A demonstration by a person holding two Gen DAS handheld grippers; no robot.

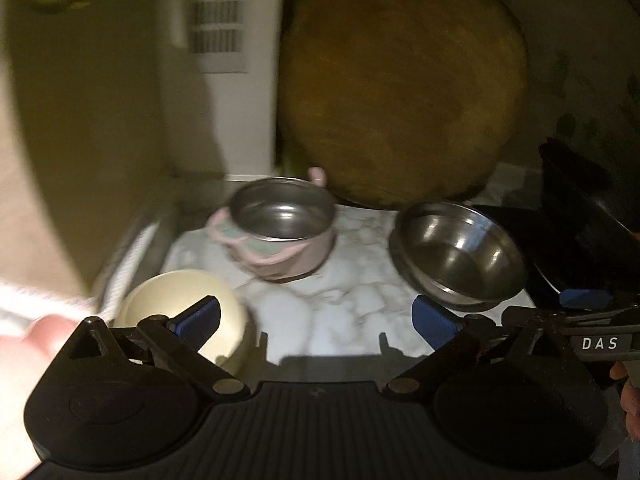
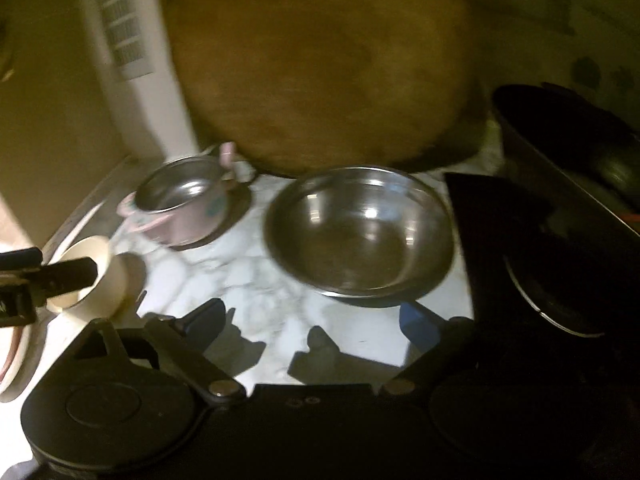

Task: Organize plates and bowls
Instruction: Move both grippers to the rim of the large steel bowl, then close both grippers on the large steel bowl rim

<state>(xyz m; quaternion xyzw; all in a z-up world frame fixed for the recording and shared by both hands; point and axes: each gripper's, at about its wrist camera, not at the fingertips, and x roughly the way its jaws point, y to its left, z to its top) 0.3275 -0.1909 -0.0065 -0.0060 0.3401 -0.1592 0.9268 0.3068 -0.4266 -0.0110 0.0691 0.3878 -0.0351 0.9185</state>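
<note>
Both views are blurred and dim. The left gripper has its 2 blue-padded fingers spread wide apart with nothing between them, over a white marble-patterned counter. Its left finger sits in front of a cream bowl, overlapping the near rim; whether it touches cannot be told. In the right wrist view that same finger reaches to the cream bowl at the rim, and the bowl looks tilted.

Ahead of the left gripper and slightly left stands a pink-sided bowl with a steel liner, pink handles at its sides. Ahead and to the right lies a shallow steel bowl, tilted, just beyond the right fingertip. Behind both, a large round wooden board leans upright against the wall. Far right is a dark rack or tray holding black items.

The only legible writing is "DAS", white letters on the black body of the right gripper as it enters the left wrist view from the right.

The right gripper also has its fingers wide apart, holding nothing. The steel bowl sits directly ahead of it, its near rim close to the right fingertip; the pink bowl is ahead to the left.
</note>
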